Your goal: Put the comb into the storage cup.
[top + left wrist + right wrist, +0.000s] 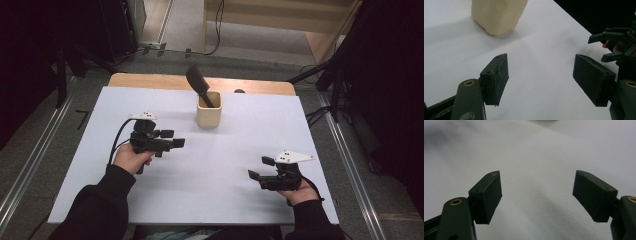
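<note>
A cream cup [208,109] stands at the back middle of the white table [225,150], with a black spatula [198,82] leaning out of it to the left. My left gripper [174,138] hovers left of and nearer than the cup, pointing right, open with nothing between its jaws. In the left gripper view the cup's base [499,15] sits ahead at upper left of the open left gripper [540,57]. My right gripper [260,167] rests low at the front right, pointing left, open and empty. The right gripper [537,173] faces bare white tabletop, and it appears far off as the right gripper [597,49].
A wooden strip [150,80] shows along the table's back edge. Metal rails [350,165] run along both sides of the table on the grey floor. Dark stands and cables [325,75] are behind the table.
</note>
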`<state>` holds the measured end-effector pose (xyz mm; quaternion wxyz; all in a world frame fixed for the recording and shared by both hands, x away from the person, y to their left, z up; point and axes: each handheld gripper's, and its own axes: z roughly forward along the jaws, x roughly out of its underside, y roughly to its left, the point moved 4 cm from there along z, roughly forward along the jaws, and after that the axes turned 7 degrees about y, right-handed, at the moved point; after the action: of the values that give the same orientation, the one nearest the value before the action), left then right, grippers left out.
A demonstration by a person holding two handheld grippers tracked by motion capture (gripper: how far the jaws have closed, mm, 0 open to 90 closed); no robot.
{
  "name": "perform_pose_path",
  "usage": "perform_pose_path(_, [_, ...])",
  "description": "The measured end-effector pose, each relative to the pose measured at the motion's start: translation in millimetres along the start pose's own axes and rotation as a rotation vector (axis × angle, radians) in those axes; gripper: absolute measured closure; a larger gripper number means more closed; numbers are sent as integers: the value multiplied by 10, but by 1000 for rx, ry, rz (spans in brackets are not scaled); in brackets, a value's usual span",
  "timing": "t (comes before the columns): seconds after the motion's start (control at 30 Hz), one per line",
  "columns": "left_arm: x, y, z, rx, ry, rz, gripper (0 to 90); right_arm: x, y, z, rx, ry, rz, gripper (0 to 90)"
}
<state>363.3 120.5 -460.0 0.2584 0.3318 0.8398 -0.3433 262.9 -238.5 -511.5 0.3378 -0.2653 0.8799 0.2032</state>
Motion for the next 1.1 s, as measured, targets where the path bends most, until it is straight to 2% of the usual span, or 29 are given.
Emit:
perform_pose_path(0.1, [46, -11, -6, 0, 13, 1, 294, 0, 1, -1, 0, 1, -2, 216])
perform_pose_path(0.4, [159, -31, -58, -5, 13, 10, 294, 1, 0, -1, -1, 2, 0, 215])
perform_pose_path(0.63, [248, -24, -91, -12, 23, 2, 294, 3, 3, 1, -3, 8, -3, 216])
perform_pose_path(1.1, [412, -28, -221, -11, 37, 9, 294, 8, 2, 7, -3, 14, -6, 216])
